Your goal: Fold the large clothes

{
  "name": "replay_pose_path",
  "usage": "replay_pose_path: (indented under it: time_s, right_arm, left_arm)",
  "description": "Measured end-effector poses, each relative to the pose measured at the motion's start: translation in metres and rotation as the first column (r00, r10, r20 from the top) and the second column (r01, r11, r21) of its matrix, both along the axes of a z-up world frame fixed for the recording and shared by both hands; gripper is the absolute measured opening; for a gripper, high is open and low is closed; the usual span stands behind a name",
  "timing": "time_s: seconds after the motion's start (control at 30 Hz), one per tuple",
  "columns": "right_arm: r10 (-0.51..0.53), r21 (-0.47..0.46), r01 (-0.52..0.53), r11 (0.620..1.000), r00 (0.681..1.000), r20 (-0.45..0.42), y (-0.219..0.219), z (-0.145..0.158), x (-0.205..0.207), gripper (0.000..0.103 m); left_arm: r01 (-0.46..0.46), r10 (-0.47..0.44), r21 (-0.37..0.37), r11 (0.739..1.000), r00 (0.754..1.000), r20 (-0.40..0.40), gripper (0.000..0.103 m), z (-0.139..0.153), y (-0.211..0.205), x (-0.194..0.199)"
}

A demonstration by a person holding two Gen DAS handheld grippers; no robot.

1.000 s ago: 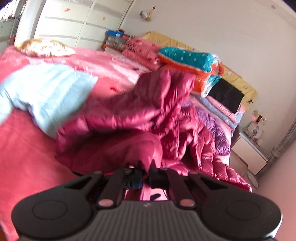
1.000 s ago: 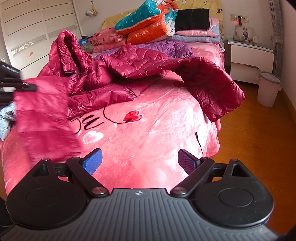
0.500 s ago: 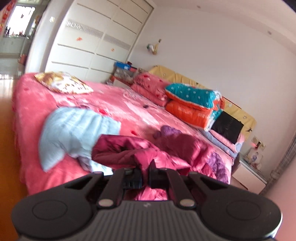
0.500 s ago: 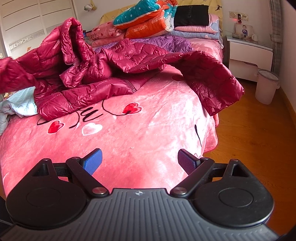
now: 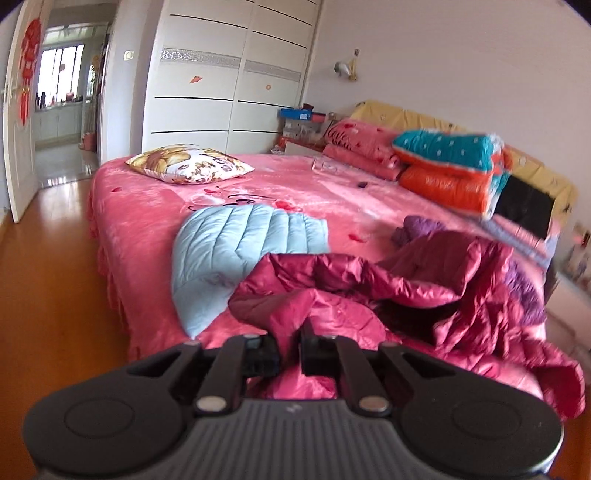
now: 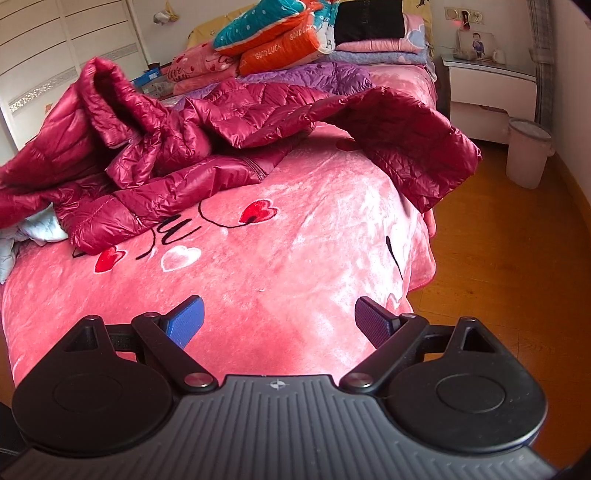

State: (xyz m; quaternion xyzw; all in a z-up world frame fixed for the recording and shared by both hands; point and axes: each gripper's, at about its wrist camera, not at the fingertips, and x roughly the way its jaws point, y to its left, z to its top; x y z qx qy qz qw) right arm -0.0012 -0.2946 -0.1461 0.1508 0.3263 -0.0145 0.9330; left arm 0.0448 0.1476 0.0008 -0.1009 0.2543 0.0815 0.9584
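A fold of the red coat (image 5: 369, 291) is pinched tight by the left gripper (image 5: 289, 350). The coat is spread on the pink bed (image 6: 277, 266). The right gripper (image 6: 279, 323) is held wide apart, with nothing in it.

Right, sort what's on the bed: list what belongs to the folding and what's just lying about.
Folding:
- red jacket, a fold pinched in the left hand-held gripper
- right hand-held gripper, open, empty
- blue jacket, purple jacket, likely next

Lying about:
- floral pillow
- stacked quilts
- bin
- nightstand
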Motion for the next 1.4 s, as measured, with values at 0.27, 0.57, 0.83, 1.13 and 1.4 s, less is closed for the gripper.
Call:
replay_pose_path:
  time_s: [0.27, 0.57, 0.83, 1.13, 1.4]
  right_arm:
    - [-0.032, 0.031, 0.032, 0.999, 0.999, 0.003, -0.012, -0.006, 0.010, 0.103]
    - [-0.058, 0.124, 0.053, 0.991, 0.998, 0.034, -0.032, -0.017, 0.038, 0.103]
    - [-0.091, 0.220, 0.080, 0.972, 0.995, 0.041, -0.060, -0.031, 0.068, 0.103]
    - [-0.076, 0.318, 0.040, 0.947, 0.992, 0.101, -0.069, -0.037, 0.127, 0.103]
    - [0.028, 0.360, -0.079, 0.930, 0.989, 0.145, -0.040, -0.042, 0.195, 0.103]
  left_arm:
    - [0.002, -0.051, 0.390, 0.921, 0.992, 0.115, 0.064, 0.027, -0.035, -0.027]
    - [0.324, -0.387, 0.494, 0.807, 0.922, 0.028, 0.074, 0.008, -0.127, -0.021]
    - [0.454, -0.433, 0.528, 0.718, 0.885, -0.172, 0.063, -0.086, -0.188, 0.033]
    - [0.398, -0.329, 0.386, 0.833, 0.915, -0.232, 0.063, -0.125, -0.175, 0.095]
    - [0.367, -0.306, 0.227, 0.902, 0.915, -0.263, 0.062, -0.153, -0.157, 0.132]
